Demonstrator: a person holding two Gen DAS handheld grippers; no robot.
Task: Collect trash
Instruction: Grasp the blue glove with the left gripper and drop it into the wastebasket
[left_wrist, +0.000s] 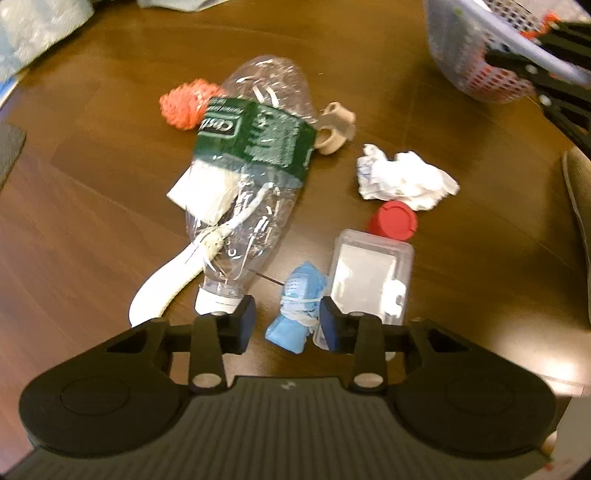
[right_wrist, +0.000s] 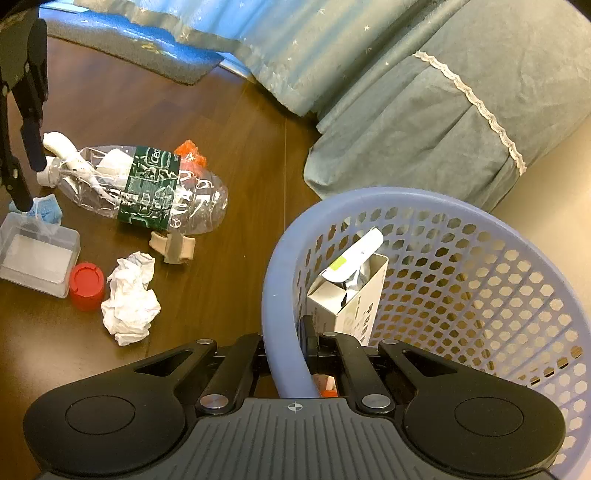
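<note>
Dark wooden flooring (left_wrist: 92, 206) runs under everything, with blue-green draped fabric (right_wrist: 424, 92) behind the mess. Down at the near edge of the litter, the left gripper (left_wrist: 287, 323) hangs low with its jaws spread wide on either side of a small blue wad bound with white string (left_wrist: 295, 306), not yet touching it as far as I can tell; that looks like the piece it is about to take. Just beside the wad lies a clear rectangular plastic box (left_wrist: 369, 277), and a round red plastic cap (left_wrist: 394, 220) sits against the box's far end. Past that is a crumpled white paper ball (left_wrist: 402, 177). To the other side, a crushed clear plastic bottle with a green label (left_wrist: 255, 173) lies flat, a white curved plastic piece (left_wrist: 162, 288) poking from under its neck, an orange mesh scrap (left_wrist: 184, 105) and a beige ring-shaped piece (left_wrist: 334, 129) near its base. The right gripper (right_wrist: 286, 350) is clamped on the rim of a pale blue perforated plastic basket (right_wrist: 461, 280), probably to keep it steady and close for drops. A white carton (right_wrist: 347, 295) already stands inside.
</note>
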